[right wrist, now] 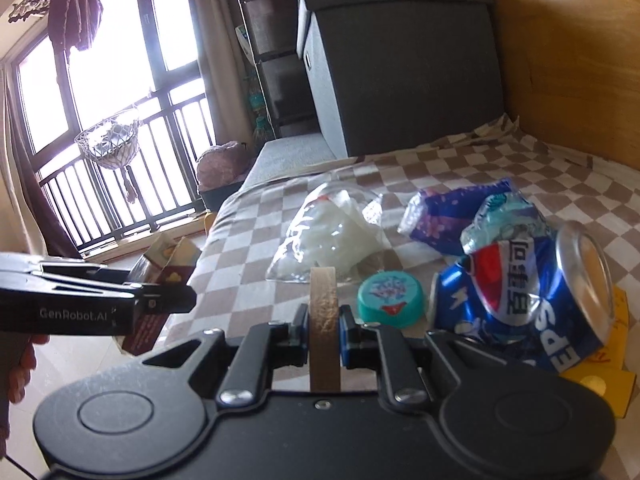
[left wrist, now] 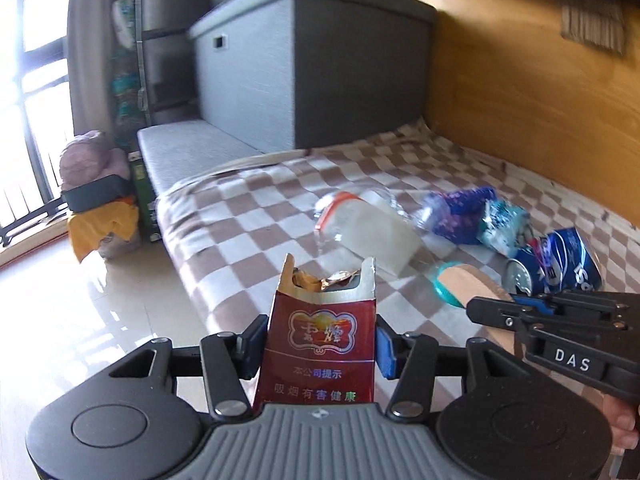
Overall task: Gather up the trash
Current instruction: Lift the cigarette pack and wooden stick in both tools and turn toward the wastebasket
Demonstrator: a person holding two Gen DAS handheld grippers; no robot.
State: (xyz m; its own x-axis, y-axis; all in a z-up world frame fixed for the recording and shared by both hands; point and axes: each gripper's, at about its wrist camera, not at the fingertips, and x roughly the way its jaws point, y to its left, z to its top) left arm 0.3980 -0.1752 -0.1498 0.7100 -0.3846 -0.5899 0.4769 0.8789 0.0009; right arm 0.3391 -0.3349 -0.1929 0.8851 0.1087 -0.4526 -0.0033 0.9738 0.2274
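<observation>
In the left wrist view, low centre, the left tongs [left wrist: 320,340] clamp a torn-open red cigarette pack [left wrist: 320,344] upright, with crumpled foil showing in its ragged mouth. To its right on the checkered bed [left wrist: 248,208] lie a clear zip bag [left wrist: 360,224] holding something white, a purple wrapper [left wrist: 460,212], a teal wrapper [left wrist: 504,220] and a crushed blue can [left wrist: 560,264]. In the right wrist view the right tongs [right wrist: 324,324], nearly closed, pinch a cardboard tape ring [right wrist: 324,312] on edge; its lower part is hidden by the tool. Just right sits a teal bottle cap [right wrist: 390,304]. A yellow paper [right wrist: 600,376] under the can is mostly covered.
</observation>
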